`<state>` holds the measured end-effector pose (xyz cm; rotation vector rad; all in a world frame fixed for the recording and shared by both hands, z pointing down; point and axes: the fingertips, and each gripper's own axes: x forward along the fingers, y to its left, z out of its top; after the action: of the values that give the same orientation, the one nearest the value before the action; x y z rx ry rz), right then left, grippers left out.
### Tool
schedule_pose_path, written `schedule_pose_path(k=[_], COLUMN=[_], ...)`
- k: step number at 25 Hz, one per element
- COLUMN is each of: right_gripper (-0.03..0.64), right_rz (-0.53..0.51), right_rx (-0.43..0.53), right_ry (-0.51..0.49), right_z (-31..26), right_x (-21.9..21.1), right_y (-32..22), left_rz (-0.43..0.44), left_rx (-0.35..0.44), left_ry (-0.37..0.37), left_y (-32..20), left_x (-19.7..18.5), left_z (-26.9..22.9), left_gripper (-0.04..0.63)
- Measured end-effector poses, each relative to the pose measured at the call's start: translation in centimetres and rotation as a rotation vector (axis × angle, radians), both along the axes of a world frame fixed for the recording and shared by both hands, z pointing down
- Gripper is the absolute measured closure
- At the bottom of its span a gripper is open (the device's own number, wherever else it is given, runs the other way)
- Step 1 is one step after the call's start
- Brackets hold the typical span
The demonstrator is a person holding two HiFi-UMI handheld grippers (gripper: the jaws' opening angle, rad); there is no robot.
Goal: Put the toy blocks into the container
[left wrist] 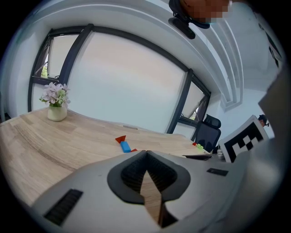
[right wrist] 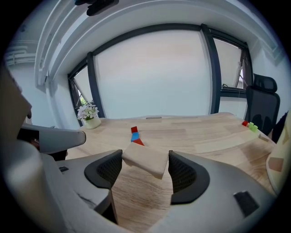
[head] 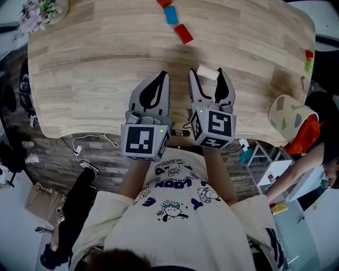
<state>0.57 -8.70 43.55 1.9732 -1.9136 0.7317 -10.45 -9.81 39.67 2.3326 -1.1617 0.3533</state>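
My right gripper (head: 207, 73) is shut on a pale wooden block (head: 207, 72) over the table's near middle. In the right gripper view the block (right wrist: 145, 160) sits tilted between the two pads, filling the gap at my right gripper (right wrist: 145, 158). Just to its left, my left gripper (head: 162, 75) has its jaws shut with nothing in them; in its own view the left gripper (left wrist: 145, 153) tips meet. A red block (head: 184, 33), a blue block (head: 170, 15) and another red one (head: 164, 2) lie in a row at the far edge. The patterned pale container (head: 288, 114) stands off the table's right edge.
The wooden table (head: 95, 69) curves at its corners. A vase of flowers (head: 39, 13) stands at the far left corner. A small red block (head: 309, 54) and a green block (head: 308, 65) lie at the right edge. A black chair (left wrist: 207, 134) stands beyond the table.
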Motion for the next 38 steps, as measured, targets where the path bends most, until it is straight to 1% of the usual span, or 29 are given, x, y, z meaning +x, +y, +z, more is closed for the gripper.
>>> schedule_pose_path(k=[7, 15, 18, 22, 30, 38], right_gripper=[0.300, 0.300, 0.300, 0.301, 0.301, 0.301], right_rz=[-0.007, 0.022, 0.047, 0.092, 0.164, 0.196], right_rx=[0.026, 0.066, 0.083, 0.109, 0.161, 0.229], right_ry=[0.003, 0.007, 0.012, 0.021, 0.028, 0.012], right_z=[-1.2, -3.6, -4.5, -5.6, -7.9, -11.2], right_x=[2.4, 6.7, 8.6, 11.2, 16.0, 19.2], right_y=[1.6, 5.0, 6.7, 8.9, 12.8, 15.4], left_rz=[-0.002, 0.031, 0.057, 0.102, 0.178, 0.226], left_rx=[0.021, 0.053, 0.074, 0.122, 0.172, 0.218], left_ry=[-0.004, 0.013, 0.020, 0.037, 0.051, 0.069], left_y=[1.8, 5.0, 6.4, 7.8, 11.2, 13.7], left_x=[2.6, 7.4, 9.4, 12.4, 17.7, 21.8], left_z=[-0.9, -2.9, -3.8, -5.0, -7.1, -9.3], left_gripper=[0.565, 0.565, 0.565, 0.565, 0.565, 0.565])
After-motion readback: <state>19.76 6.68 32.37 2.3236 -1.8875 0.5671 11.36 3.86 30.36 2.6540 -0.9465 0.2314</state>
